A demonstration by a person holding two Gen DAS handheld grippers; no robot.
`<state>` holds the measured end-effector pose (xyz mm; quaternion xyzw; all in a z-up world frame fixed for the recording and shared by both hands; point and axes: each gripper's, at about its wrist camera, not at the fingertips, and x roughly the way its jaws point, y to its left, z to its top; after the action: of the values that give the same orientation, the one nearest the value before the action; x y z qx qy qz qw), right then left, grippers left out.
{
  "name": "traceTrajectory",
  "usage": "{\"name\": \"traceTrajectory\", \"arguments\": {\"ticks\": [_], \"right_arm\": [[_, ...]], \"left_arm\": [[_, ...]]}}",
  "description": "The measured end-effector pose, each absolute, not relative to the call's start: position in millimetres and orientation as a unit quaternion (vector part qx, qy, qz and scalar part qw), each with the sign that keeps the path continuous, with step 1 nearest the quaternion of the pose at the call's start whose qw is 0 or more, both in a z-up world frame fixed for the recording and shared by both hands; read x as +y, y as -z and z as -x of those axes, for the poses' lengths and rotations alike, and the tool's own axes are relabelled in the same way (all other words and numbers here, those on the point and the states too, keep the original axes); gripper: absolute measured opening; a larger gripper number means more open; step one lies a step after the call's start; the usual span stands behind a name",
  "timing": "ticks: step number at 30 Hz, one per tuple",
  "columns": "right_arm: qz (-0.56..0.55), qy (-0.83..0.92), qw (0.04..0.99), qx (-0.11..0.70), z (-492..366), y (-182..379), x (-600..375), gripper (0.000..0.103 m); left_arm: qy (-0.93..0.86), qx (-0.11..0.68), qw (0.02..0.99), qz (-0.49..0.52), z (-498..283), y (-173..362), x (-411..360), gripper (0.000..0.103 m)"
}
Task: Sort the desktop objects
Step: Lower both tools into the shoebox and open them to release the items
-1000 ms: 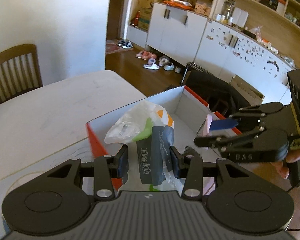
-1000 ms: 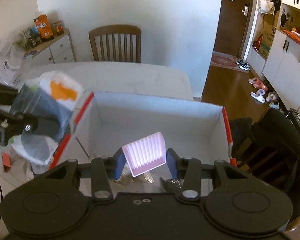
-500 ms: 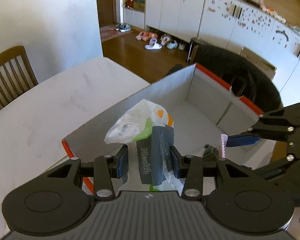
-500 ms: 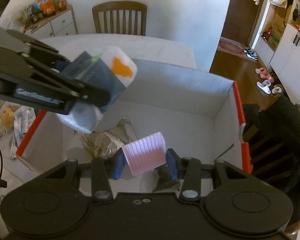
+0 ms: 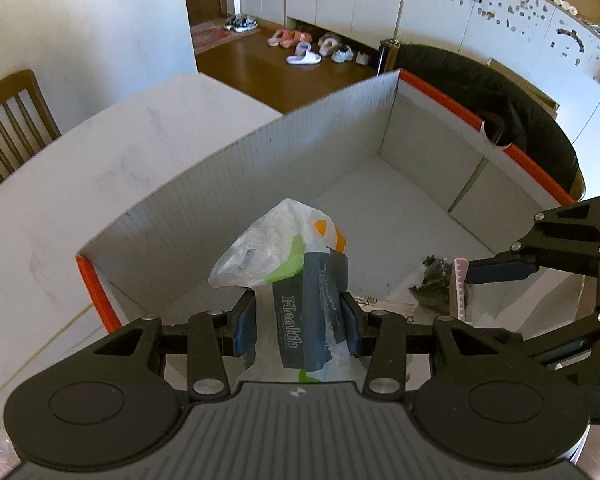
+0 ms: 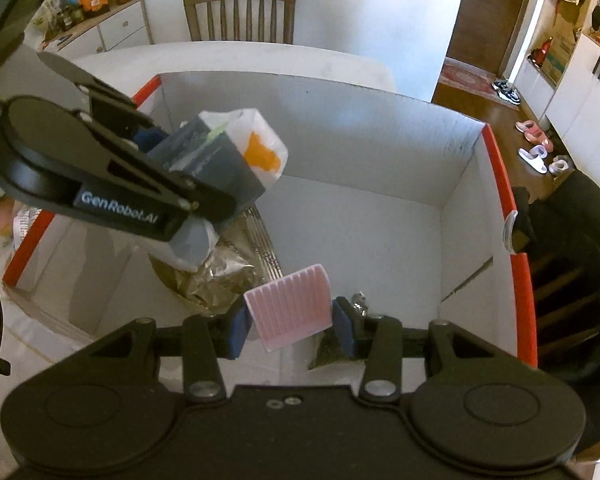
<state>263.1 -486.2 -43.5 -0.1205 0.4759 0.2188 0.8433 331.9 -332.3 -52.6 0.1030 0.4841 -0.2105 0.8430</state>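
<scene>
My left gripper point(image 5: 298, 326) is shut on a crumpled plastic bag point(image 5: 278, 252), white with green, orange and a dark panel reading "Health". It hangs over the open cardboard box point(image 5: 236, 168). From the right wrist view the same bag point(image 6: 236, 148) sits in the left gripper point(image 6: 160, 168) above the box's left half. My right gripper point(image 6: 292, 326) is shut on a pink ribbed card point(image 6: 290, 306), held low inside the box point(image 6: 340, 112). The left wrist view shows that card point(image 5: 460, 292) edge-on at the right.
A silvery foil wrapper point(image 6: 224, 268) and a small dark crumpled piece point(image 5: 434, 284) lie on the box floor. The box stands on a white table point(image 5: 60, 200). A wooden chair point(image 6: 240, 12) is behind the table, and a black chair point(image 5: 500, 108) stands past the box.
Both grippers have sunk toward the box. The left one has carried the bag from beside the box's left wall to above its inside. Both grips are unchanged.
</scene>
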Motion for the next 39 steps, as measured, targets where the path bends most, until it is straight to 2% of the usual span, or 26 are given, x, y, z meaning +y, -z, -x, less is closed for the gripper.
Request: {"name": "traceTrajectory", "arguments": {"ticks": [10, 13, 15, 19, 20, 22, 23, 24, 39], "right_arm": [[0.090, -0.226, 0.835, 0.493, -271, 49, -496, 0.044], [0.084, -0.228, 0.834, 0.495, -272, 48, -498, 0.045], [0.084, -0.228, 0.835, 0.493, -272, 47, -499, 0.047], [0.081, -0.229, 0.841, 0.484, -268, 42, -501, 0.059], [0.081, -0.229, 0.842, 0.481, -267, 40, -501, 0.059], [0.081, -0.229, 0.846, 0.476, -264, 35, -502, 0.063], [0.079, -0.229, 0.848, 0.472, -262, 33, -503, 0.067], [0.077, -0.231, 0.849, 0.469, -261, 31, -502, 0.067], [0.062, -0.224, 0.872, 0.430, -237, -5, -505, 0.073]], "left_arm": [[0.212, 0.503, 0.833, -0.094, -336, 56, -329, 0.046], [0.213, 0.502, 0.833, -0.093, -337, 56, -331, 0.050], [0.216, 0.500, 0.834, -0.090, -334, 54, -331, 0.054], [0.219, 0.495, 0.837, -0.082, -328, 48, -330, 0.057], [0.218, 0.492, 0.839, -0.080, -327, 46, -329, 0.058], [0.220, 0.484, 0.844, -0.073, -323, 41, -326, 0.064], [0.219, 0.481, 0.846, -0.069, -322, 39, -325, 0.074], [0.219, 0.478, 0.849, -0.060, -321, 36, -322, 0.078], [0.229, 0.444, 0.867, -0.008, -296, 2, -297, 0.078]]}}
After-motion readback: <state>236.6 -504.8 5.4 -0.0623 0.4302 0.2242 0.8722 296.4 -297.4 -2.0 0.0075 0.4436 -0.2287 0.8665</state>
